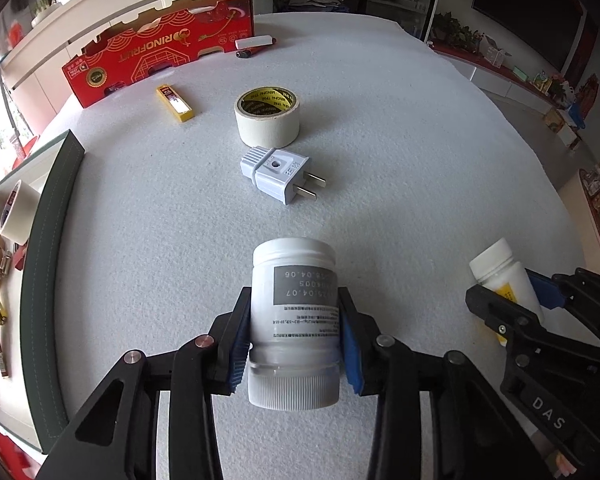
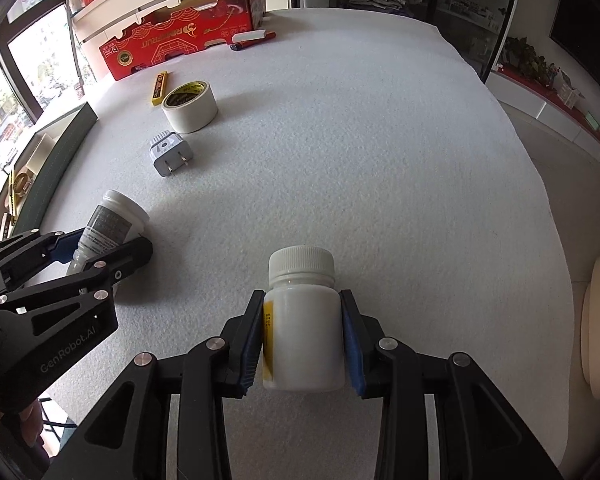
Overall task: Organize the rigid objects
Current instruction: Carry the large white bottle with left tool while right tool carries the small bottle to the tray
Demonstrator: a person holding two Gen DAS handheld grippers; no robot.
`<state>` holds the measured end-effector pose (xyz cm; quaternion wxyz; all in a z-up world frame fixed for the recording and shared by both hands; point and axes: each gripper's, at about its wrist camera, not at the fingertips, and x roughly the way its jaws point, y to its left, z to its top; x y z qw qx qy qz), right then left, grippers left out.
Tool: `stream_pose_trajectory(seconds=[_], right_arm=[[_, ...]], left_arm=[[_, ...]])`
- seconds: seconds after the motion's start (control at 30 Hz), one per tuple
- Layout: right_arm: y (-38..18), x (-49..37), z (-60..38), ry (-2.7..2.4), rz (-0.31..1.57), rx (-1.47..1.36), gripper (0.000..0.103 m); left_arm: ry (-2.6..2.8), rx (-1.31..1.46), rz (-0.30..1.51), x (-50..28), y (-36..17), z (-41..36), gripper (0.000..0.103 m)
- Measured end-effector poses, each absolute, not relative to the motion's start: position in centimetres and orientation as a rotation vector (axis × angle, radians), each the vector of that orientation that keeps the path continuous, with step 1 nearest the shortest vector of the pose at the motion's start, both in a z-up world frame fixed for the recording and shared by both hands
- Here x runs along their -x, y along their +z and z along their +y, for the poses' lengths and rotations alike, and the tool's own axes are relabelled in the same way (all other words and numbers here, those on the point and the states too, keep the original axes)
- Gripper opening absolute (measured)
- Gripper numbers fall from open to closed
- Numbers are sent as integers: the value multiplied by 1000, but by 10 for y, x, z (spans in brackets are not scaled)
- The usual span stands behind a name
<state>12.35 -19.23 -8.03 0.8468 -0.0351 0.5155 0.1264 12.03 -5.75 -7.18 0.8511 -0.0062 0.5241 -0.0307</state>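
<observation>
Fingers of the left gripper clamped on a white bottle with a grey label, blue pads pressed to both its sides; ribbed cap toward the camera, base pointing away over the table. Fingers of the right gripper likewise clenched on a second, smaller white bottle with a yellow label, cap pointing away, pads tight against its body. Both bottles sit over the near part of the white felt-covered table, the two grippers side by side and near each other; whether either bottle touches the cloth cannot be told. Farther out on the table: a grey two-pin plug lying flat, pins toward the right in the left wrist view; just beyond it a roll of cream masking tape on its side face; left of the tape a small yellow box. At the far edge, a red cardboard box with a marker and a white eraser-like block beside it. Left edge: a dark green tray holding another tape roll and small items, too distorted to name.
</observation>
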Motion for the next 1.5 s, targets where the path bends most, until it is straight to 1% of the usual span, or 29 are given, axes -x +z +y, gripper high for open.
stream_pose_trajectory(seconds=[0.37, 0.83, 1.17, 1.5], right_arm=[[-50, -105, -188, 289, 1049, 55, 37], [-29, -80, -140, 347, 1015, 132, 37], [-20, -69, -100, 381, 1013, 186, 37], [-8, -65, -46, 465, 1002, 237, 37]], left_arm=[[-93, 54, 1067, -90, -49, -56, 42], [-75, 130, 1002, -53, -29, -26, 42], [-45, 195, 941, -30, -18, 11, 42], [59, 300, 891, -9, -11, 79, 42]])
